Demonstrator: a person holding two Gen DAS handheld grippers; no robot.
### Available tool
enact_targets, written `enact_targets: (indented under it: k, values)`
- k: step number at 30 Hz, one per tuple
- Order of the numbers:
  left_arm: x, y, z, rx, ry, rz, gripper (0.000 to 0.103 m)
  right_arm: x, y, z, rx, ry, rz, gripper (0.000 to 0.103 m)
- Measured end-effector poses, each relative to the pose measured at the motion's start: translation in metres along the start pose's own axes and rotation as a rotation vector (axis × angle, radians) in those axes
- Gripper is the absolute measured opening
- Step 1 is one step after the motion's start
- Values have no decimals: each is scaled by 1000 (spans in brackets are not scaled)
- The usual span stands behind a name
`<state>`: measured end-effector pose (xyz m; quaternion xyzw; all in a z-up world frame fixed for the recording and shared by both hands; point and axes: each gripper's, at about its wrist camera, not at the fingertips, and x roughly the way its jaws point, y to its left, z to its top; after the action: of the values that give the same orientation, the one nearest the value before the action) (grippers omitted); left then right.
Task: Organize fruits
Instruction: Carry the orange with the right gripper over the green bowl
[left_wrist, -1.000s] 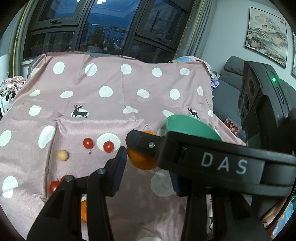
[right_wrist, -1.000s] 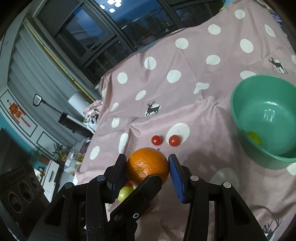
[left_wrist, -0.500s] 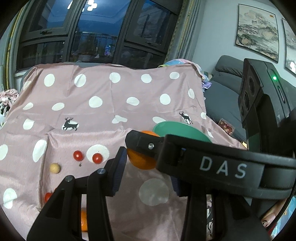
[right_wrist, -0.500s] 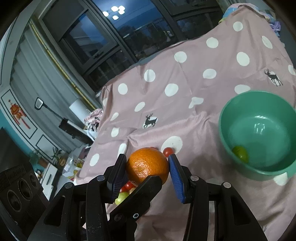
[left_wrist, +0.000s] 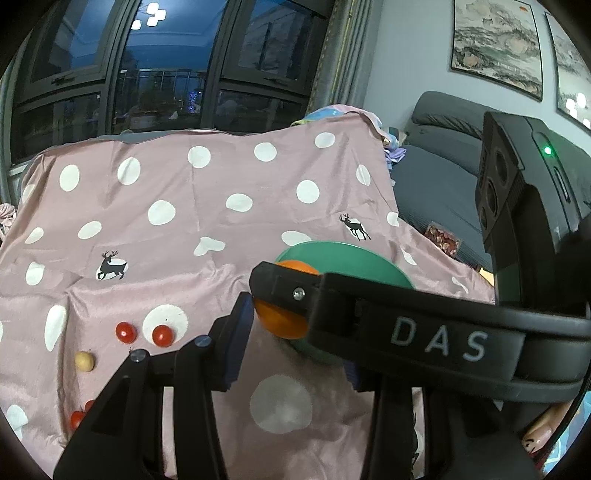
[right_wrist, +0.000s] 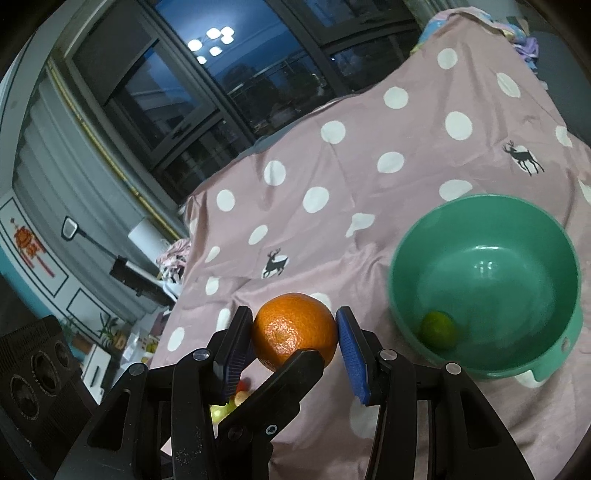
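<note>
My right gripper (right_wrist: 294, 334) is shut on an orange (right_wrist: 293, 330) and holds it in the air, left of the green bowl (right_wrist: 487, 373). A small green fruit (right_wrist: 437, 329) lies inside the bowl. In the left wrist view the orange (left_wrist: 284, 323) shows behind the right gripper's arm, in front of the green bowl (left_wrist: 354, 258). My left gripper (left_wrist: 293, 350) is open and empty above the cloth. Two red cherry tomatoes (left_wrist: 125, 331) (left_wrist: 163, 335) and a small yellow fruit (left_wrist: 84, 361) lie on the cloth at the left.
The pink polka-dot cloth (left_wrist: 221, 192) covers the table. More small red fruits (left_wrist: 77, 417) lie at the near left. A grey sofa (left_wrist: 436, 177) stands to the right, dark windows behind. A black speaker (right_wrist: 33, 365) stands at the left.
My right gripper has carried the orange to the right and higher, closer to the green bowl. The left gripper has risen a little and stays open.
</note>
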<state>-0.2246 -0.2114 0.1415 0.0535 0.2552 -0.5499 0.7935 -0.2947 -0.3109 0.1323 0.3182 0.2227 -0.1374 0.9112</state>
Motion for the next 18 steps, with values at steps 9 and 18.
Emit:
enact_targets:
  k: [9,18]
  values:
    - [13,-14,5,25,14,-23,43,-6,-19,7,47,-19,-11,49]
    - [27,-28,7,41,40,-60,42,-15,-37,7,97,-35,-43,49]
